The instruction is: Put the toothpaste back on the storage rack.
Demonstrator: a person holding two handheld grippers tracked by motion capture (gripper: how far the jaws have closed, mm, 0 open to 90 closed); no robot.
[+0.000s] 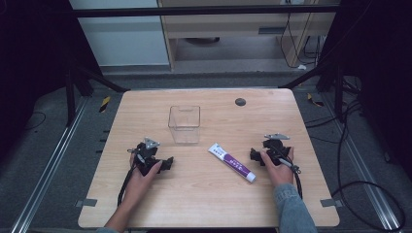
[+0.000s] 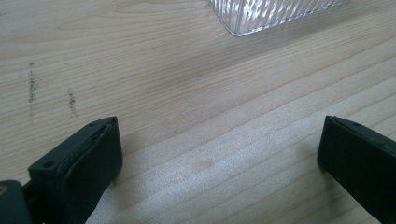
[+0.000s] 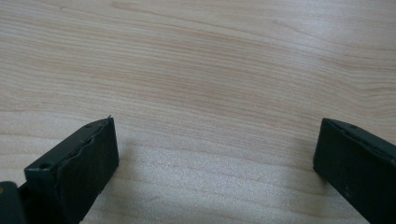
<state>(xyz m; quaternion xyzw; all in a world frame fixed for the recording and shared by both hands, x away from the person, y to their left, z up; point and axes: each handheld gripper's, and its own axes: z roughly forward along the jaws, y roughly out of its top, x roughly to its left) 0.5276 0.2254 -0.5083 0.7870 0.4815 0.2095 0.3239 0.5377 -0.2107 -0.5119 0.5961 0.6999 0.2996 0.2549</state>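
Note:
A clear plastic box [image 1: 184, 124] stands upright at the middle of the wooden table [image 1: 204, 194]; its ribbed corner [image 2: 275, 16] shows at the top of the left gripper view. A white and purple tube [image 1: 232, 161] lies flat in front and to the right of the box. My left gripper [image 1: 150, 156] rests on the table to the box's front left, open, its jaws wide apart over bare wood [image 2: 219, 154]. My right gripper [image 1: 273, 150] rests just right of the tube, open too, with bare wood [image 3: 215, 149] between its jaws.
A small dark round disc [image 1: 240, 102] sits at the table's far right. Cables [image 1: 369, 184] trail on the floor to the right. Dark frame bars [image 1: 97, 80] stand beyond the far corners.

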